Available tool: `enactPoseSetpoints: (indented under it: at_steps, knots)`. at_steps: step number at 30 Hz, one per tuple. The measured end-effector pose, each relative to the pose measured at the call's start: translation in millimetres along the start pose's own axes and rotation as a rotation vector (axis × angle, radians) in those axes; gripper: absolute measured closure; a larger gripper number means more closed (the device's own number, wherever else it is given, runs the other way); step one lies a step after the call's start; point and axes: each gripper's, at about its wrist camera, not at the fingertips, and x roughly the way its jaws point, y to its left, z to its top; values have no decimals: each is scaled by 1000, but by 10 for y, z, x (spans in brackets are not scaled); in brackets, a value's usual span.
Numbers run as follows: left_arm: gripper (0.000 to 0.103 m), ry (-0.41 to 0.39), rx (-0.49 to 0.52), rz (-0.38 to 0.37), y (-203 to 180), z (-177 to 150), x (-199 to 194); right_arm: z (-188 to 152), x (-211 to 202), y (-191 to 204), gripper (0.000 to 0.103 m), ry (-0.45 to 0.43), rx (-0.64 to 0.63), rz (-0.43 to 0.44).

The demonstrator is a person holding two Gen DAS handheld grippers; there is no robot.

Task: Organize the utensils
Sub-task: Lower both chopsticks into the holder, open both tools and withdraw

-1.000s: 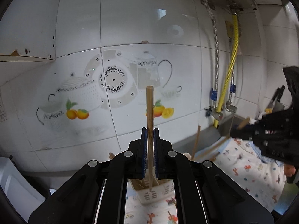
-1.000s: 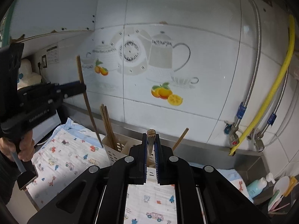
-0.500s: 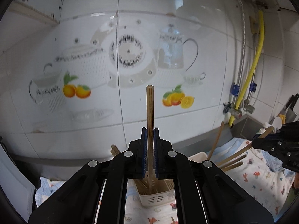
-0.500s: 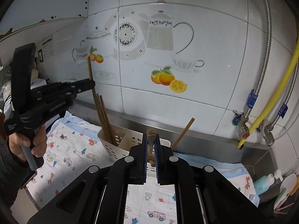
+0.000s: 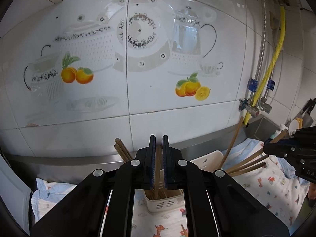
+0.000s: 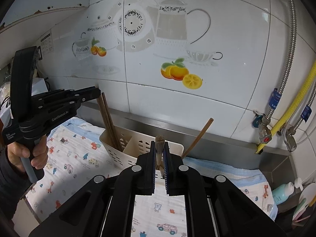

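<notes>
Two grippers, each clamped on one stick, and I have both aimed at the white holder (image 6: 126,148) on the printed cloth (image 6: 75,158).

My left gripper (image 5: 158,154) is closed on a chopstick (image 5: 158,169). I hold it near upright so its lower end drops straight into the nearer compartment, where other chopsticks (image 5: 122,152) lean against the wall side. In the left view the stick reaches down into the holder's mouth, though I cannot tell whether its tip touches the bottom.

My right gripper (image 6: 159,154) is shut on a darker, rough-ended wooden piece (image 6: 159,142). I keep it pointing down toward the holder's other compartment, so that utensils go in sorted by the divider. A lone stick (image 6: 197,136) leans out of that far side toward the steel ledge (image 6: 217,138).

What I cannot make out:
- the lower part of the right gripper's piece, hidden by the jaws, so I cannot say what kind of utensil it is;
- the holder's floor, hidden by its walls and my grippers;
- the ends of several sticks (image 5: 246,164) fanned out near the right gripper in the left view, cut off behind my own gripper body, so I cannot say what they rest in;
- the items at the right edge by the bottle (image 6: 282,191), which are too distorted to name.
</notes>
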Motion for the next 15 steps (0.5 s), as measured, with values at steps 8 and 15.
enactPoseSetpoints:
  at_steps: [8,15]
  knots:
    - [96,19,-4,6,28,-44,11,-6,26,-11,96,-4,12,0]
    - [95,21,-4,5,38,-80,-52,-5,-75,7,93,-36,15,-2]
